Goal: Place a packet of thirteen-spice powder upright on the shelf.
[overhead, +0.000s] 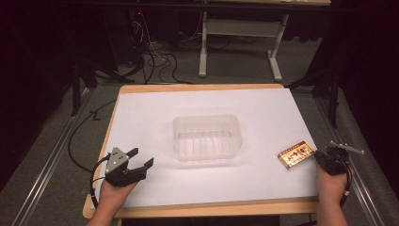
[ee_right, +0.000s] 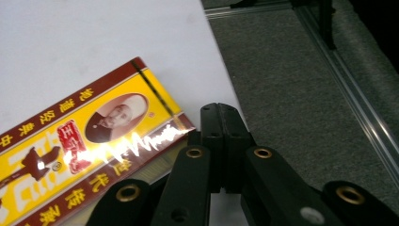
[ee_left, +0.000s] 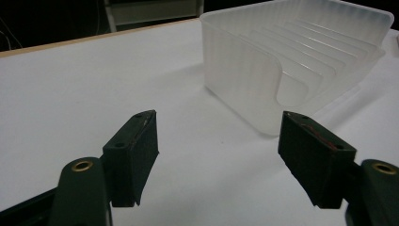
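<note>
A flat yellow and dark red box (overhead: 295, 155) printed with characters and a small portrait is lying near the right edge of the white table (overhead: 202, 103), well apart from a clear ribbed plastic tub (overhead: 206, 137) at the centre. Grey carpet and dark furniture are surrounding the table. The right gripper (overhead: 322, 157) is sitting just beside the box, jaws pressed together and empty. The left gripper (overhead: 141, 158) is resting near the tub with jaws wide apart, holding nothing.

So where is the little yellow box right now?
In the high view, the yellow box lies flat near the table's right edge, just beside the shut right gripper.
</note>
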`<state>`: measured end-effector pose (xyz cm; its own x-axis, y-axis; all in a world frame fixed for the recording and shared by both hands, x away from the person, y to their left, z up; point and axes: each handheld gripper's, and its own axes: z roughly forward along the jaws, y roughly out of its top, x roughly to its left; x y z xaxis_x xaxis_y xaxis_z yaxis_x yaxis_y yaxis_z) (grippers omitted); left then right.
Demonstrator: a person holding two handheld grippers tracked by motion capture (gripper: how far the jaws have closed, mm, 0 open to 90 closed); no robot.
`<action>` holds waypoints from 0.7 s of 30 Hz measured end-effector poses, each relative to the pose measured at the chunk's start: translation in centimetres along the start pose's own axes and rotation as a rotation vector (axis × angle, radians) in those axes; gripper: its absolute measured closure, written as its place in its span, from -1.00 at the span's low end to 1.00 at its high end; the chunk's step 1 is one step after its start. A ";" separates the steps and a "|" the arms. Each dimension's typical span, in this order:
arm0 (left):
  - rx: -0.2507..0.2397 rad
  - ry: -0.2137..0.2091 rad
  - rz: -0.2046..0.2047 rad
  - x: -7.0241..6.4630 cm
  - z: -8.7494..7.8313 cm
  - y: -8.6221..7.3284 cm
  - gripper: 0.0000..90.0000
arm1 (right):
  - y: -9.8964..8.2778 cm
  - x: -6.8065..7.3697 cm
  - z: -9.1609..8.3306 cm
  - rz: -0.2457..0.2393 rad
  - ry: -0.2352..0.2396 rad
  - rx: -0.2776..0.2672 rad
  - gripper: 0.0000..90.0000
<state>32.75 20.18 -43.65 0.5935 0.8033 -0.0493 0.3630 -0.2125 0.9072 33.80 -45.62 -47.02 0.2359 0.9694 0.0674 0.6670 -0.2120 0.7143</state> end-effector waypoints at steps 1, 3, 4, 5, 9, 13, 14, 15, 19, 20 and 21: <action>-0.001 0.003 -0.001 0.0 -0.1 -0.1 -0.35 | 0.2 0.3 0.2 -0.010 0.005 0.002 1.00; 0.000 0.008 0.000 0.1 -0.5 -0.2 -0.34 | 0.6 1.1 0.6 -0.041 0.025 0.003 1.00; -0.001 0.017 0.001 0.1 -0.6 -0.3 -0.34 | 0.7 1.6 0.8 -0.056 0.029 0.005 1.00; -0.001 0.020 0.000 0.2 -0.8 -0.4 -0.34 | 0.9 2.3 1.1 -0.075 0.039 0.009 1.00; -0.002 0.023 -0.011 0.4 -1.3 -0.6 -0.34 | 1.5 5.2 2.0 -0.160 0.104 0.018 1.00; -0.003 0.027 -0.016 0.6 -1.6 -0.8 -0.33 | 1.8 7.4 2.5 -0.215 0.181 0.027 1.00; -0.001 0.027 -0.016 0.7 -1.6 -0.8 -0.33 | 1.7 7.8 2.5 -0.220 0.205 0.035 1.00; -0.001 0.027 -0.016 0.7 -1.7 -0.8 -0.33 | 1.7 8.2 2.4 -0.230 0.221 0.042 1.00; -0.002 0.020 -0.007 0.5 -1.5 -0.7 -0.33 | 1.6 9.0 1.8 -0.259 0.211 0.031 1.00; 0.000 0.018 -0.003 0.4 -1.5 -0.7 -0.32 | 1.7 8.9 1.6 -0.265 0.205 0.027 1.00; 0.001 0.016 0.001 0.3 -1.4 -0.7 -0.32 | 1.6 8.8 1.3 -0.274 0.202 0.022 0.98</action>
<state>31.67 21.37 -43.68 0.5820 0.8121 -0.0419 0.3632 -0.2136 0.9069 37.87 -37.58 -46.15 -0.0970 0.9952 0.0131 0.7020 0.0591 0.7097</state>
